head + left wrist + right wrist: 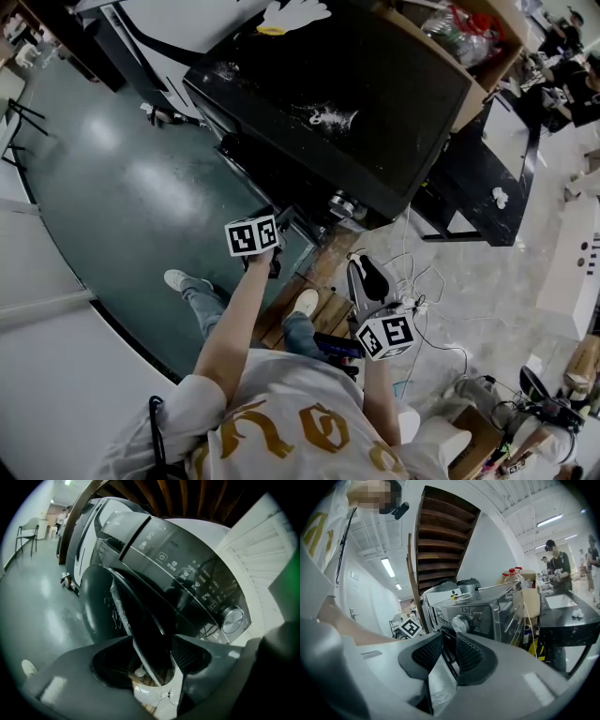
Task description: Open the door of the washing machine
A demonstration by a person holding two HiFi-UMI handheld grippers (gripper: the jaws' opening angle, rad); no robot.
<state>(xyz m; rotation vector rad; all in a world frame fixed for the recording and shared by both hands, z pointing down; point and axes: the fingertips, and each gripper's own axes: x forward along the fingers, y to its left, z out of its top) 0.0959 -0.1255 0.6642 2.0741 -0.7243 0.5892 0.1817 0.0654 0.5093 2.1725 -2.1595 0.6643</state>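
The washing machine [347, 103] is a dark box seen from above, its control panel [187, 573] and silver knob [233, 619] facing me. Its round door [140, 620] stands swung a little out from the front. My left gripper [152, 656] is shut on the door's rim, which runs up between the two jaws; in the head view this gripper [272, 258] sits at the machine's front. My right gripper [367, 272] hangs lower and to the right, away from the door. Its jaws [449, 641] are shut with nothing between them, and the knob [459, 623] lies beyond.
A wooden pallet [323, 309] lies under the person's shoes [305, 302]. White cables [412, 291] trail on the floor at the right. A black table [478, 178] stands right of the machine, and a chair [26, 536] far off at the left. A person [555, 564] works in the background.
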